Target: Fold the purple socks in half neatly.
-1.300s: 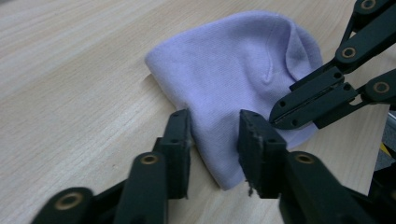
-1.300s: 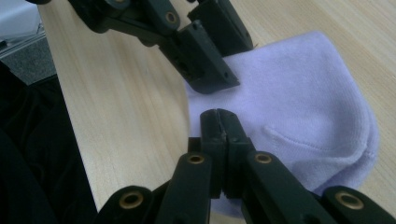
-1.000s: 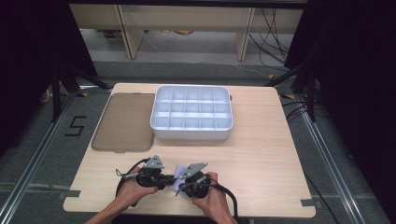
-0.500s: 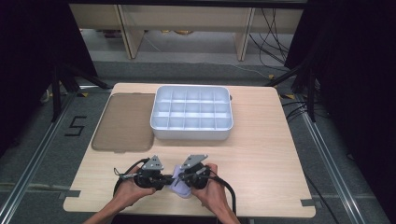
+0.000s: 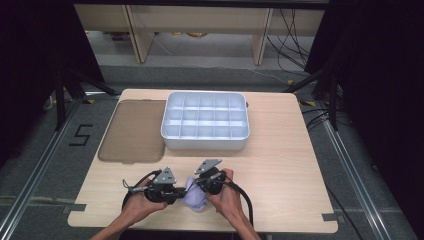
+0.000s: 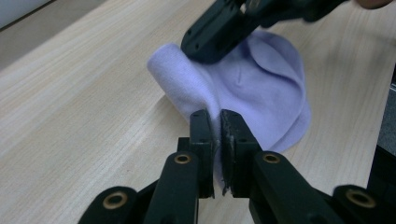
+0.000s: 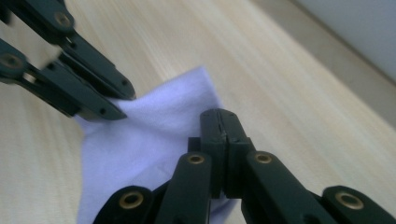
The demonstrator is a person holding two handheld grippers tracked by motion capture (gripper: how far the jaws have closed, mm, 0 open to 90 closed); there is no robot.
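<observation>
With the lilac cloth [image 5: 195,198] lying at the near edge of the table [image 5: 280,165], pinched from the left by the left gripper [image 6: 219,122] and from the right by the right gripper [image 7: 224,122], both clamped tight on opposite edges, probably to fold it.
</observation>
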